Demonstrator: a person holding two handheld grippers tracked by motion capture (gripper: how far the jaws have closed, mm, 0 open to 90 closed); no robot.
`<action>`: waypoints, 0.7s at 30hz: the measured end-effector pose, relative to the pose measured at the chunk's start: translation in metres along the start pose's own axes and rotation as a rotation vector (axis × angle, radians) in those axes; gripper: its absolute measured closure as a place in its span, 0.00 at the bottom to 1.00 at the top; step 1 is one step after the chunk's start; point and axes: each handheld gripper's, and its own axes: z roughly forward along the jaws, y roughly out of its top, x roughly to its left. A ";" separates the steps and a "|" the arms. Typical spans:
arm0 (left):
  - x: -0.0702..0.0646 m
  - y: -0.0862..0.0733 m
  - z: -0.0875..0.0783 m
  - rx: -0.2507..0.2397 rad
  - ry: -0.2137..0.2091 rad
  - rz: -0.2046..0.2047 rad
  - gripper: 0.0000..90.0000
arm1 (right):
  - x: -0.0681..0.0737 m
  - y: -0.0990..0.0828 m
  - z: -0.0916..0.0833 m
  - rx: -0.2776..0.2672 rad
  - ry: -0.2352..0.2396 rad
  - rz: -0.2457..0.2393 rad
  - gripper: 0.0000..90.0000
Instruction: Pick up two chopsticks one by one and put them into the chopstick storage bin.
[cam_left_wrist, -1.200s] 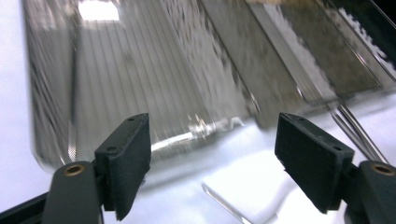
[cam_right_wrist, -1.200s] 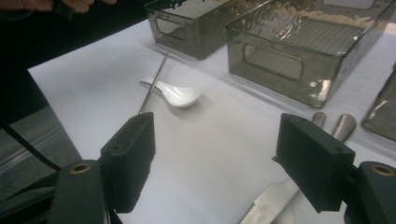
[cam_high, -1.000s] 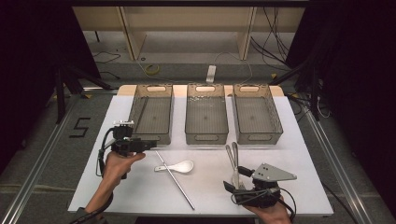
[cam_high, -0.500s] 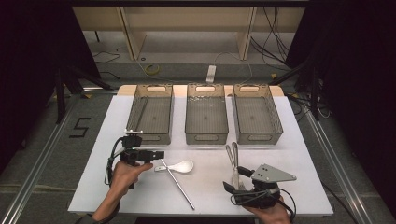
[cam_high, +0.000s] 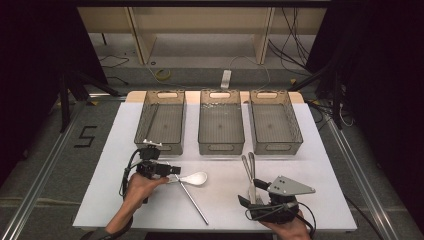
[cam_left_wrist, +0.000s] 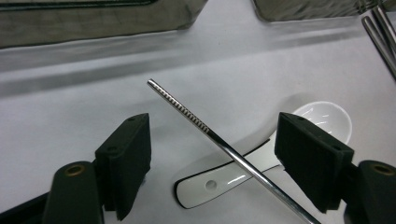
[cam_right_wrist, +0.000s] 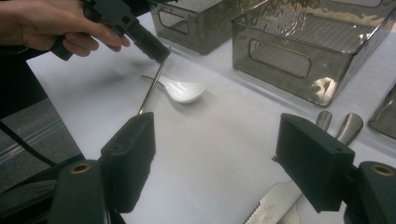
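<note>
1. We hold the left hand-held gripper (cam_high: 175, 170) low over the worktop (cam_high: 120, 145), its jaws apart but just now closing a little, with nothing pressed between the pads.
2. Between those jaws lie the metal chopstick (cam_left_wrist: 219, 140) and, beneath it, the handle of the white ceramic spoon (cam_left_wrist: 261, 158); the chopstick crosses over the spoon's handle, and its ridged tip points away from us.
3. The right hand-held gripper (cam_high: 245, 202) rests with its jaws wide and empty; just ahead of it lie two metal utensil handles (cam_right_wrist: 338, 123) and, close under its jaws, a serrated knife blade (cam_right_wrist: 275, 205).
4. Beyond both hand-held grippers stand three clear bins (cam_high: 221, 122), and all appear empty, so we judge the sorting barely begun: every piece is on the worktop, none yet lifted.
5. What is left, as we judge it: close on one piece, carry it to a bin, then the rest.
6. Hard to make out: whether the left jaws aim at the chopstick or the spoon, and what kind the two utensils by the right hand-held gripper are, as their heads are cut off.
</note>
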 end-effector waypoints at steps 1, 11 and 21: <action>0.000 0.000 0.002 0.004 -0.003 -0.009 0.30 | 0.000 0.000 0.000 -0.002 -0.001 0.000 0.33; -0.001 0.001 0.011 0.031 0.004 -0.002 0.36 | 0.000 0.001 -0.001 -0.006 -0.009 0.003 0.33; -0.010 0.004 0.017 0.033 0.022 0.037 0.54 | 0.001 0.001 -0.001 -0.003 -0.012 -0.002 0.33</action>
